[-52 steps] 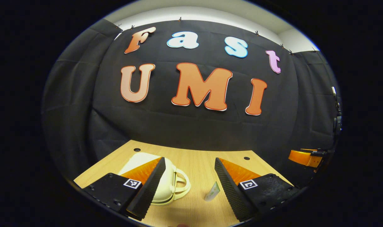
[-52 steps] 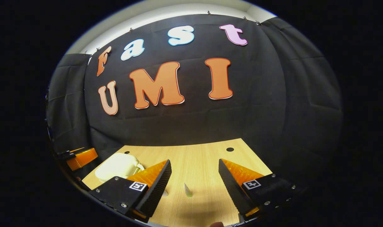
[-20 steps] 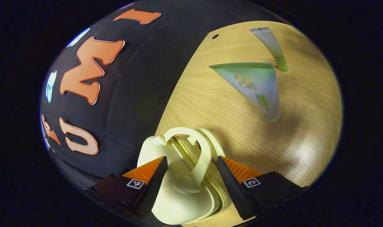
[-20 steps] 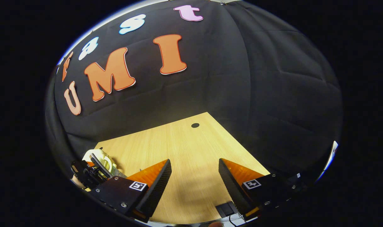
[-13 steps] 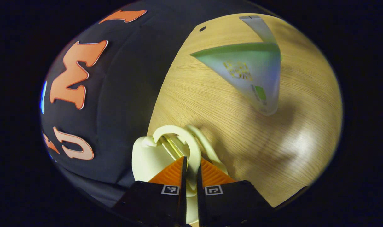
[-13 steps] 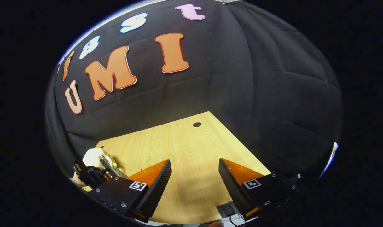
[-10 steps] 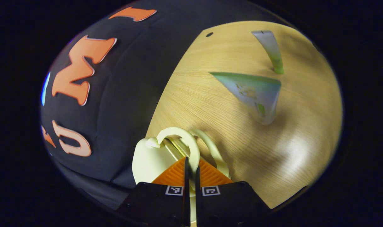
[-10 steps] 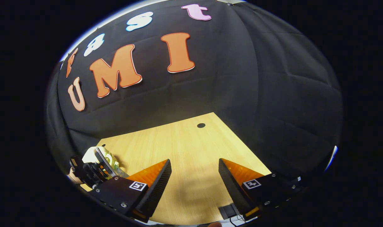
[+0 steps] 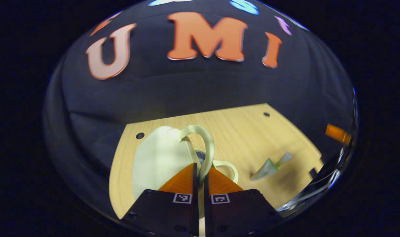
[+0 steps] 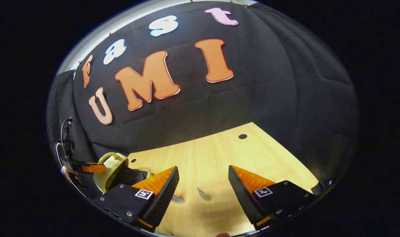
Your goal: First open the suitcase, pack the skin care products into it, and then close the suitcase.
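my left gripper (image 9: pixel 200 171) is clamped on the upper handle (image 9: pixel 206 144) of the cream suitcase (image 9: pixel 160 158), whose lid is lifted partway off the lower half on the tabletop (image 9: pixel 246 135). the other handle (image 9: pixel 227 168) lies low beside my fingers. two skin care tubes (image 9: pixel 269 164) lie to the right of the case. my right gripper (image 10: pixel 203 184) hangs wide over the wood with nothing in it, a small tube (image 10: pixel 203 194) lying between its fingers.
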